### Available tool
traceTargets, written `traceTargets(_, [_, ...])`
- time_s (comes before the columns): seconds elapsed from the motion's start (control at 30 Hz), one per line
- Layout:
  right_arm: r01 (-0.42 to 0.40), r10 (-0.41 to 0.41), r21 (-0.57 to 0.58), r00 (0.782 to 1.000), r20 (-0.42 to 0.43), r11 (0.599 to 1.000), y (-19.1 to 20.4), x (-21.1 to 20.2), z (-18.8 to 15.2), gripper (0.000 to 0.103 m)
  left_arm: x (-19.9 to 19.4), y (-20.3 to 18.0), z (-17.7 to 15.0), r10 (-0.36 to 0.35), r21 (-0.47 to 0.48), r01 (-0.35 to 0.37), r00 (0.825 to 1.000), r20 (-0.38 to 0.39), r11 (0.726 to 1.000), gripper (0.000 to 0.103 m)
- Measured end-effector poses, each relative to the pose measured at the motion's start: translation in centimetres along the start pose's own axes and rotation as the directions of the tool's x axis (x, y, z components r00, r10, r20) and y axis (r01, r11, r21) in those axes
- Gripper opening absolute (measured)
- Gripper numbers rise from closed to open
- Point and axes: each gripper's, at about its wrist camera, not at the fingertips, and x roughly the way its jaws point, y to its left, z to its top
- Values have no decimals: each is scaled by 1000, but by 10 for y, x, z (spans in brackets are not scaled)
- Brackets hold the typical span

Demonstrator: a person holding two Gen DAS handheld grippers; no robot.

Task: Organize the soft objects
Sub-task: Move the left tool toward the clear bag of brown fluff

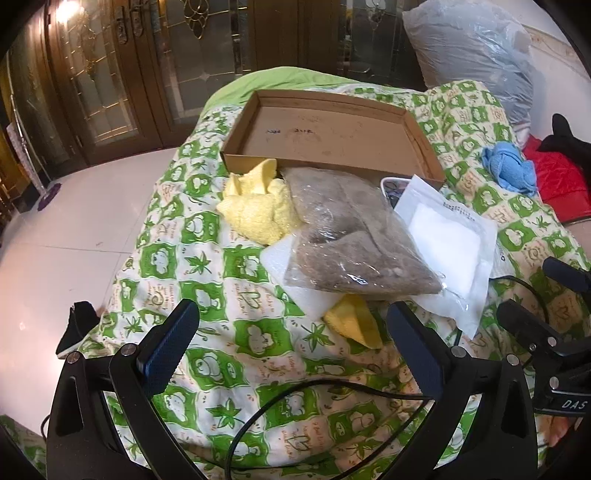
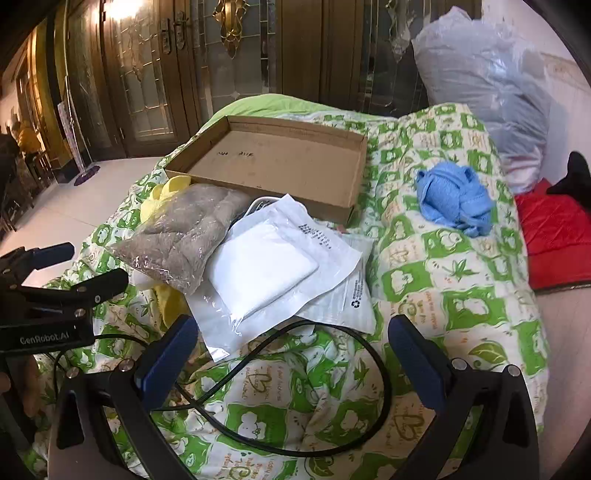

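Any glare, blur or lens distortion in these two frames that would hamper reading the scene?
Left wrist view: strong fisheye bending with dark corners, a lamp flare at top left, sheen on the white floor; the cardboard box and clear bag of grey fabric read sharply. Right wrist view: same bending, a lamp flare at top, slight softness at the edges; the blue cloth is clear.

A bed (image 2: 461, 280) covered by a quilt (image 1: 229, 266) printed in green and white squares fills the foreground, standing on a glossy pale tiled floor (image 1: 74, 221). Behind it runs a row of dark wooden doors (image 2: 155, 92) with leaded glass panels and brass fittings, and a warm lamp (image 2: 123, 7) glares at the upper left. A cream wall (image 2: 569, 85) shows at the right.
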Motion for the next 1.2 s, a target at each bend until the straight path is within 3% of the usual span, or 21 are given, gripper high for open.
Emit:
traceTargets(0.3, [-20, 20, 22, 1000, 4, 1000, -4, -2, -1, 103, -2, -1, 7, -94, 10, 94, 995, -25, 996, 102])
traceTargets(0.7, [11, -10, 51, 1000, -16, 999, -9, 3, 1, 103, 0, 4, 23, -120, 49, 122, 992, -48, 991, 102])
traceTargets(0.97, [30, -26, 106, 999, -46, 994, -19, 0, 0, 103, 11, -4, 37, -182, 103, 197, 973, -141, 975, 102])
traceTargets(1.1, [41, -36, 114, 998, -46, 993, -19, 1, 1, 103, 12, -19, 57, -159, 193, 180, 980, -116, 965, 102])
traceTargets(1.2, [48, -43, 104, 998, -55, 993, -16, 4, 1, 103, 14, -24, 67, -156, 197, 171, 984, -90, 965, 102])
